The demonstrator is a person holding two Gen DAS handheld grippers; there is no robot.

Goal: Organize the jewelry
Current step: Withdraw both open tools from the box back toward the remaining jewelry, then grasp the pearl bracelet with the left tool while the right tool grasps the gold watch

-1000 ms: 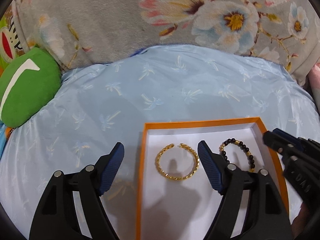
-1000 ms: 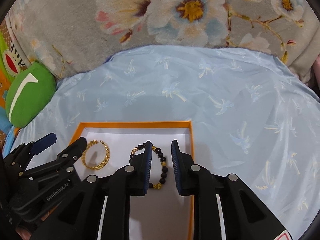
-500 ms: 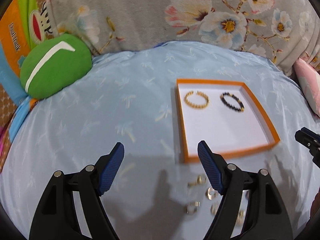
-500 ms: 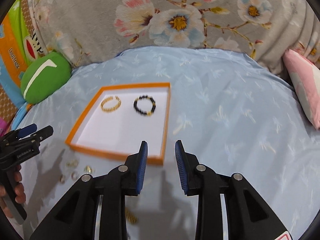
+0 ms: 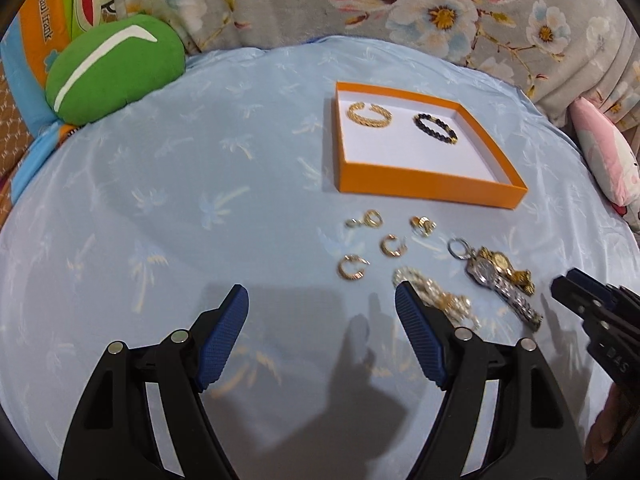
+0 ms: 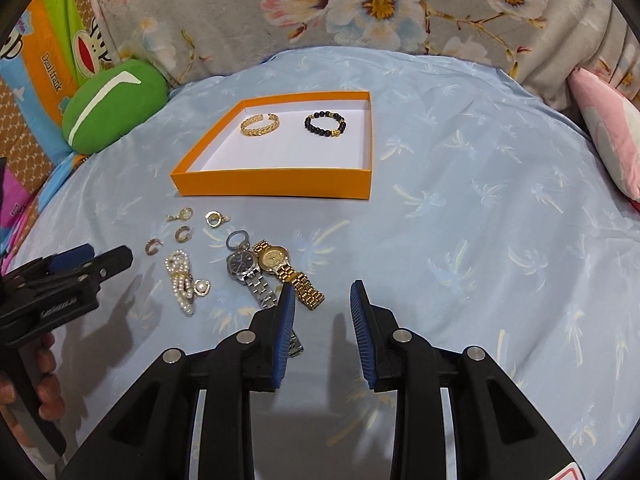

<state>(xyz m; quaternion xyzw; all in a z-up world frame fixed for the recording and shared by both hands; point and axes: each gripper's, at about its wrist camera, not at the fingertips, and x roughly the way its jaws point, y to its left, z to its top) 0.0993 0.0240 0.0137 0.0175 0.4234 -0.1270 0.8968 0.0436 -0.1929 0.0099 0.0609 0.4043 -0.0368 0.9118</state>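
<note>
1. The left claw (image 5: 322,336) gapes wide, gripping nothing.
2. The right claw (image 6: 322,330) stands parted and bare, having just widened.
3. Gold bangle (image 6: 259,125) and beaded bracelet (image 6: 325,124) lie inside the orange box (image 6: 272,182).
4. Two watches (image 6: 264,270) and earrings (image 6: 184,232) lie on the bed (image 6: 480,220).

Gold cuff (image 6: 259,125) and black bead bracelet (image 6: 325,125) flat in orange box (image 6: 272,182) beyond the right tongs (image 6: 322,334), two watches (image 6: 272,268), pearl piece (image 6: 182,280) and small earrings (image 6: 184,234) loose just ahead-left.
</note>
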